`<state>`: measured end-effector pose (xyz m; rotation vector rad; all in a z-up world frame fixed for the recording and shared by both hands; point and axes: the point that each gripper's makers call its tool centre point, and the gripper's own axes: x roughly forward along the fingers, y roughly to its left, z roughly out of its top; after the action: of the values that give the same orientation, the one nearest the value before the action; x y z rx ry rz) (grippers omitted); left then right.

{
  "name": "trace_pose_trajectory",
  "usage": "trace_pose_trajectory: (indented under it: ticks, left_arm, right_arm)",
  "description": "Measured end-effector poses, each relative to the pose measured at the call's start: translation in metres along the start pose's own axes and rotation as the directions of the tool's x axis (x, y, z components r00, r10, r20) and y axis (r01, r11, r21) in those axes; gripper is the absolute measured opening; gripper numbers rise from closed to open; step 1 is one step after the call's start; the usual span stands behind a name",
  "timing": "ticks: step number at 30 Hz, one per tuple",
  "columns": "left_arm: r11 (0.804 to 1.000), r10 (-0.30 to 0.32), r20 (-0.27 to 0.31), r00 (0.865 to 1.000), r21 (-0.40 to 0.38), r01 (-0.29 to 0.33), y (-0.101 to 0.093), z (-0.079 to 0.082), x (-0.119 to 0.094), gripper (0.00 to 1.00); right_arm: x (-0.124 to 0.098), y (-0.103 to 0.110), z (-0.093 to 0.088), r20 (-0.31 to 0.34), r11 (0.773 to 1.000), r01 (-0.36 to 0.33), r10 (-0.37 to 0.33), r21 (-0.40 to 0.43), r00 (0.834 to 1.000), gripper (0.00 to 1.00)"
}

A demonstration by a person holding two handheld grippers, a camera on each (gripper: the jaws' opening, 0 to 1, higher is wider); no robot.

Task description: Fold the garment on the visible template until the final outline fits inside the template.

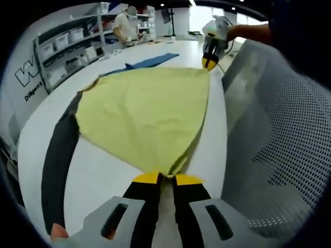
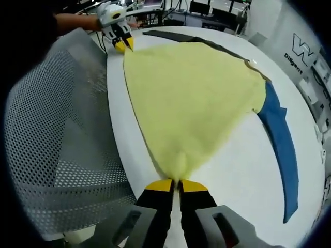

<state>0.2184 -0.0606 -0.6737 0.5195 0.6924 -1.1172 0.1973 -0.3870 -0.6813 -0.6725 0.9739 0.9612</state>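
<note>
A pale yellow garment [image 1: 145, 111] lies spread on the white table [image 1: 111, 178], pulled taut along one edge between both grippers. My left gripper [image 1: 166, 178] is shut on one bunched corner of it. In the left gripper view, my right gripper [image 1: 209, 63] pinches the far corner, held by a hand. In the right gripper view, the right gripper [image 2: 179, 183] is shut on its corner of the yellow garment [image 2: 191, 98], and the left gripper [image 2: 124, 45] grips the far one. A black strip [image 1: 59, 155] and a blue strip [image 2: 282, 150] show from under the cloth.
A grey mesh chair back [image 1: 279, 129] stands against the table edge by the held side of the garment, also the mesh chair [image 2: 57, 134] in the right gripper view. Shelves with bins [image 1: 64, 49] and a person [image 1: 124, 26] stand beyond the table.
</note>
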Motion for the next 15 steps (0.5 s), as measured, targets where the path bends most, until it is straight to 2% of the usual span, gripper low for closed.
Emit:
trace_pose_trajectory:
  ticks: [5,9,15]
  left_arm:
    - [0.999,-0.009,0.006,1.0,-0.033,0.009,-0.002,-0.002,-0.006,0.13]
    - [0.992,-0.011,0.042,0.999,-0.126,0.016,0.0,0.004,-0.013,0.17]
    - [0.977,0.049,0.145,0.988,-0.213,-0.017,0.02,0.025,-0.026,0.19]
  right_arm:
    - [-0.002,0.002,0.001,0.009,1.0,-0.01,0.01,0.019,1.0,0.05]
    - [-0.007,0.004,0.001,0.013,0.999,-0.017,0.016,0.036,1.0,0.07]
    - [-0.018,0.003,0.002,0.043,0.997,-0.014,0.011,0.075,0.999,0.09]
